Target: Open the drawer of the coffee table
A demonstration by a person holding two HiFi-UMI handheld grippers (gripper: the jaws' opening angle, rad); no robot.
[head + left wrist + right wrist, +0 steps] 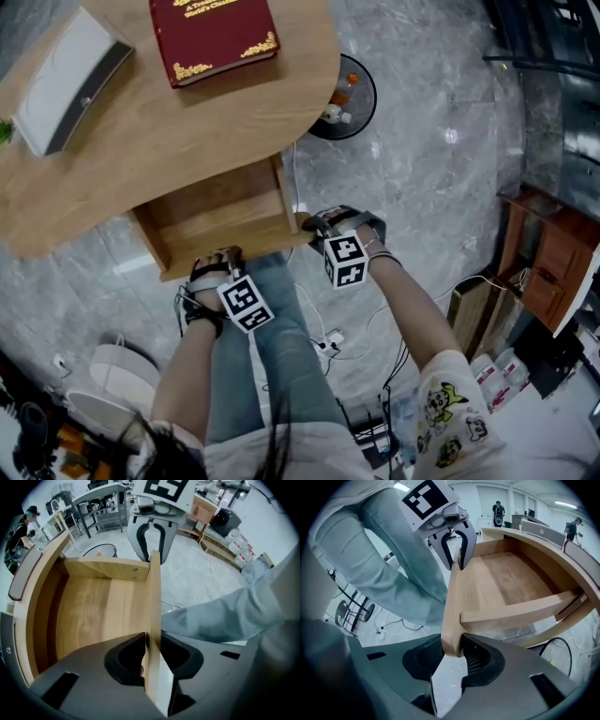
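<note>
The coffee table's [141, 141] wooden drawer [220, 211] stands pulled out toward me, and its inside shows bare wood [93, 611]. My left gripper [225, 255] points straight down over the drawer's front panel [154, 597] near its left end. In the left gripper view the left gripper [152, 656] straddles the panel's top edge, with a pad against each face. My right gripper [314, 225] holds the same panel [457, 597] at its right corner. In the right gripper view the right gripper [452, 653] is shut on the panel's end.
A red book [214, 37] and a white-and-grey box [66, 80] lie on the tabletop. A round black bin [342, 98] stands beyond the table. My jeans-clad legs [281, 347] are just below the drawer, with cables [328, 342] on the floor. A wooden cabinet [548, 253] stands at the right.
</note>
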